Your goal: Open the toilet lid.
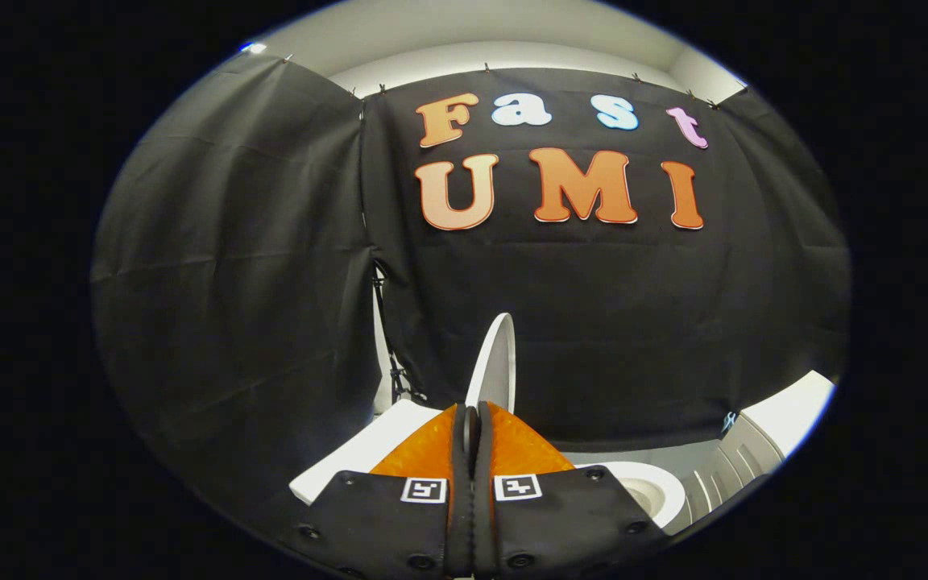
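Lid (496,358) stands upright, edge-on, just ahead of the tongs (472,423), whose fingers are closed on its lower edge. Bowl (657,491) is right of the tongs. No readable label.

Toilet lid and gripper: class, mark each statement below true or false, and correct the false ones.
1. The toilet lid stands raised on edge. True.
2. The gripper has its fingers spread wide apart. False: they are pressed close together.
3. The lid's edge sits between the fingertips. True.
4. The toilet bowl is covered. False: its open rim shows beside the fingers.
5. The lid lies flat on the bowl. False: it rises ahead of the black cloth wall.
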